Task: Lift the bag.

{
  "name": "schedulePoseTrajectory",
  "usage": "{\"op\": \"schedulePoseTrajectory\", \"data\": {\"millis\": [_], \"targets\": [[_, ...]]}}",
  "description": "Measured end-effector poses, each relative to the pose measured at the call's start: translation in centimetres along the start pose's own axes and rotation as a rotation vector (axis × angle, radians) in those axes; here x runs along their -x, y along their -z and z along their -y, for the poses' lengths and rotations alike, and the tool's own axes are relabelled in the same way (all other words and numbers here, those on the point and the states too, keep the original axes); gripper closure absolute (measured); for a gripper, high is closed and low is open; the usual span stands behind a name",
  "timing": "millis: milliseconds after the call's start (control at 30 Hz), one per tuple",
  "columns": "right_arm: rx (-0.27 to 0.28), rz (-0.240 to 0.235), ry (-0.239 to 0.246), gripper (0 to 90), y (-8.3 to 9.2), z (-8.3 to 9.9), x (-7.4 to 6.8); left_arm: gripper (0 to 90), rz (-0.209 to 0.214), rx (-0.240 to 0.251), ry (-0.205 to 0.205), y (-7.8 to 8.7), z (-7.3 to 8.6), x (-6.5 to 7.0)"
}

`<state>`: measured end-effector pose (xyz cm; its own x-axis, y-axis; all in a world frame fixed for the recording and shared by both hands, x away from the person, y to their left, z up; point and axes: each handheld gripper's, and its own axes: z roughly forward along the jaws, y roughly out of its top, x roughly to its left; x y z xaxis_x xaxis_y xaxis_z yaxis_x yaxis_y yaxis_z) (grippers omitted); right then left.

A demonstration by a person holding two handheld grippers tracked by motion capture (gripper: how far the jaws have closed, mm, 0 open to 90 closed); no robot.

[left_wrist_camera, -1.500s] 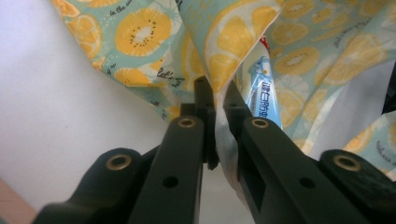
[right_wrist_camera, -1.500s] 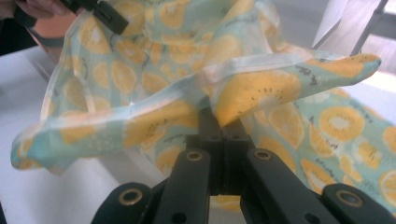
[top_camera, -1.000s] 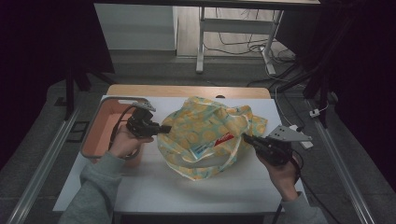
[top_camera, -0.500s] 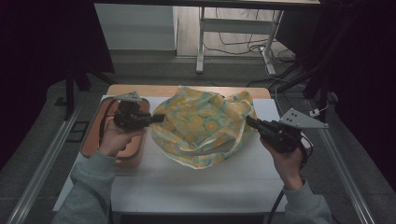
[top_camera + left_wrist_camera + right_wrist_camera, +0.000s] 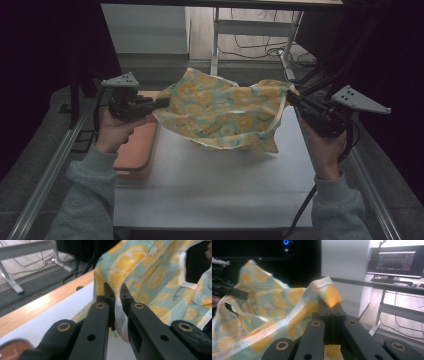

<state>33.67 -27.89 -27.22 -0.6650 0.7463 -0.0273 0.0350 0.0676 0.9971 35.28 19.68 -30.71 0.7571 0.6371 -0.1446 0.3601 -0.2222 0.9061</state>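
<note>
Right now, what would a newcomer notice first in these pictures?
A lemon-print cloth hangs stretched above the white table, clear of it. The left hand-held gripper pinches its left edge and the right hand-held gripper its right corner. An orange tray lies at the table's left.

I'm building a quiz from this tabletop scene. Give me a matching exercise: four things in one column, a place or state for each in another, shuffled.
Things:
1. cloth
2. left claw
3. right claw
4. tray

Places or states:
A. lying on the table's left side
B. shut on the cloth's right edge
C. hanging stretched above the table
D. shut on the cloth's left edge

Pairs: 1-C, 2-D, 3-B, 4-A
</note>
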Motion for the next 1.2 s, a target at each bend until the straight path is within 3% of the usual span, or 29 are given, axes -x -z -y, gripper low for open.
{"op": "schedulePoseTrajectory", "data": {"millis": [100,300,633,867,1000,1200], "targets": [[-0.023,0.018,-0.024,90.0,-0.6,0.4,0.8,88.5,0.004,-0.01,-0.005,-0.5,0.1,0.2],[-0.131,0.041,-0.068,90.0,-2.4,3.7,2.4,88.5,0.019,-0.071,0.017,-3.2,1.4,-0.4],[-0.301,0.054,-0.057,89.9,-5.8,7.6,3.2,88.3,0.004,-0.186,0.09,-8.2,3.7,-3.0],[-0.414,0.047,-0.099,89.9,-7.5,11.4,4.0,88.2,0.005,-0.263,0.113,-10.2,5.6,-3.6],[-0.451,0.051,-0.099,89.9,-8.0,12.9,4.1,88.0,-0.004,-0.289,0.118,-10.9,6.2,-3.8],[-0.464,0.046,-0.108,89.8,-8.2,13.5,4.3,87.2,-0.003,-0.303,0.121,-11.1,6.5,-3.9]]}}
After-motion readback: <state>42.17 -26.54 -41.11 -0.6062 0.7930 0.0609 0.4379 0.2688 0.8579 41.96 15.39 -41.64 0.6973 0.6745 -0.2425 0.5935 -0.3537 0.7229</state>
